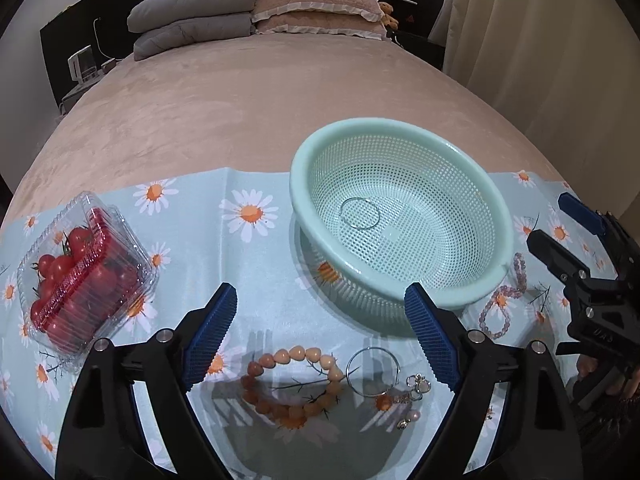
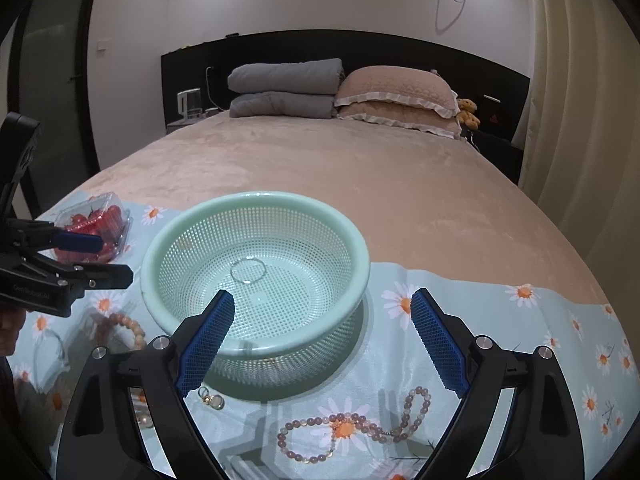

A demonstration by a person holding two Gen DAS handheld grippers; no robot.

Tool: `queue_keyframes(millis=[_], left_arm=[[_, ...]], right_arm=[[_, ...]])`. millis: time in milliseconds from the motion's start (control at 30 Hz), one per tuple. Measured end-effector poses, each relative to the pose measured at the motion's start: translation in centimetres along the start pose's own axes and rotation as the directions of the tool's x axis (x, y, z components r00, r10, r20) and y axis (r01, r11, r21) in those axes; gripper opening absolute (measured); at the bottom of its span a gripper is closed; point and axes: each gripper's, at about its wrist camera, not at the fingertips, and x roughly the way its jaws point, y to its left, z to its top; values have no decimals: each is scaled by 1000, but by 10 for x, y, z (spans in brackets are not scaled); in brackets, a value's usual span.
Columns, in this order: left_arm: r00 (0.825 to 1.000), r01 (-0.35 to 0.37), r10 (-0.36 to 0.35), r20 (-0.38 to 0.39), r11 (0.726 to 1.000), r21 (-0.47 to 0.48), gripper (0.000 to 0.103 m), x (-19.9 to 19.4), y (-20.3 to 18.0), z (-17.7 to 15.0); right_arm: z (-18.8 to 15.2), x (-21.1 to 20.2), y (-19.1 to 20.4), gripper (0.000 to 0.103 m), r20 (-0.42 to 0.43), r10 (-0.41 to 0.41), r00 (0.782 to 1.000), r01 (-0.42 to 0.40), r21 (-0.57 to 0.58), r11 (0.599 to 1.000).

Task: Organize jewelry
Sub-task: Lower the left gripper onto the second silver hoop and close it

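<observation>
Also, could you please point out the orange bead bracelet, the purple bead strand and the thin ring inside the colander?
orange bead bracelet [image 1: 256, 370]: left wrist view, on a bead at its left side.
purple bead strand [image 2: 316, 421]: right wrist view, on a bead along its middle.
thin ring [image 2: 233, 271]: right wrist view, on its left edge.

- The left wrist view looks forward and down from close above the daisy-print cloth [image 1: 256, 280], toward the pillows [image 1: 316, 4].
- The right wrist view sits lower, facing likewise.
- Both share the mint colander [image 1: 472, 292] [image 2: 160, 304] and bed [image 1: 208, 112] [image 2: 400, 184].
</observation>
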Motion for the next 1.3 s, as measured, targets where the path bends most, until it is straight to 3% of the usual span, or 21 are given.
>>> queue_keyframes(millis=[300, 767, 833, 1000, 1100, 1233, 1300], left_arm=[[999, 38, -35, -36, 996, 85, 85, 16, -19, -24], [993, 113, -103, -61, 974, 195, 82, 40, -58, -36], [992, 113, -100, -73, 971, 212, 75, 44, -63, -39], [985, 117, -83, -148, 964, 239, 67, 63, -68, -48], [985, 111, -78, -153, 968, 223, 66, 70, -62, -53], [987, 71, -36, -157, 973, 222, 44, 70, -59, -51], [985, 81, -48, -165, 977, 198, 40, 68, -52, -50]], right_arm=[[-15, -7, -2, 86, -34, -4, 999, 5, 9, 1000], [-36, 7, -21, 86, -88, -6, 996, 11, 62, 998], [-40, 8, -25, 86, -96, 0, 995, 7, 71, 997], [-46, 10, -34, 86, -102, 3, 995, 7, 94, 996], [-48, 8, -38, 86, -97, 9, 995, 1, 107, 994], [-49, 7, -40, 86, -98, 9, 995, 3, 112, 994], [-50, 6, -39, 86, -96, 10, 995, 1, 116, 993]])
